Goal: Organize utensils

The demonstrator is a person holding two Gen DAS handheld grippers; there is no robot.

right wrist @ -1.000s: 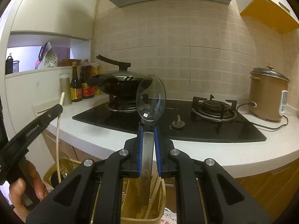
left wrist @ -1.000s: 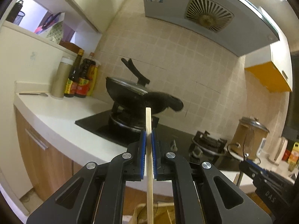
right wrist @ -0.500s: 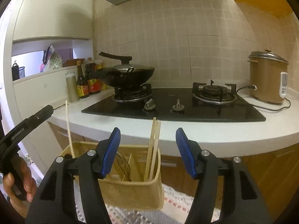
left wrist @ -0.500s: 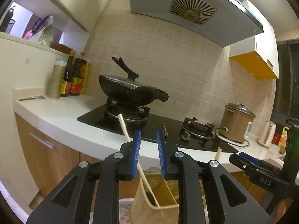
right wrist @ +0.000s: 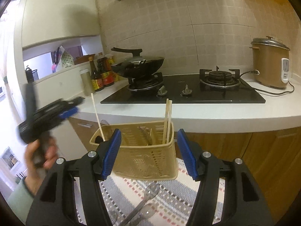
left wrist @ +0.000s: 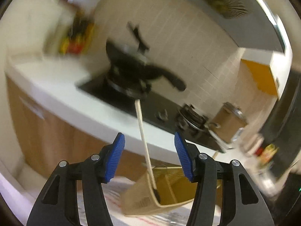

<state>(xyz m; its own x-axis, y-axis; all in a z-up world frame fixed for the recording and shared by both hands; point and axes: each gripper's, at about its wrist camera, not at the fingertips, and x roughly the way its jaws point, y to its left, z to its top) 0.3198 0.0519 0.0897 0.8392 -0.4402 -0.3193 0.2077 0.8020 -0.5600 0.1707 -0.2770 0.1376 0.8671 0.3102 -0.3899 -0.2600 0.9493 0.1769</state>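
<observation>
The left tongs (left wrist: 148,150) have just been spreading and stand apart with nothing pinched; a pale chopstick (left wrist: 144,137) shows in the gap between their blue pads (left wrist: 117,156), touching neither, its lower end down in the left end of the yellow basket (left wrist: 143,201). The right tongs (right wrist: 148,150) are likewise spread and empty, the basket (right wrist: 148,160) just beyond them on a striped mat (right wrist: 169,194). Two more chopsticks (right wrist: 167,120) stand upright at its right end, and clear serving tongs (right wrist: 144,205) lie on the mat below. The counter (right wrist: 207,113) runs behind.
</observation>
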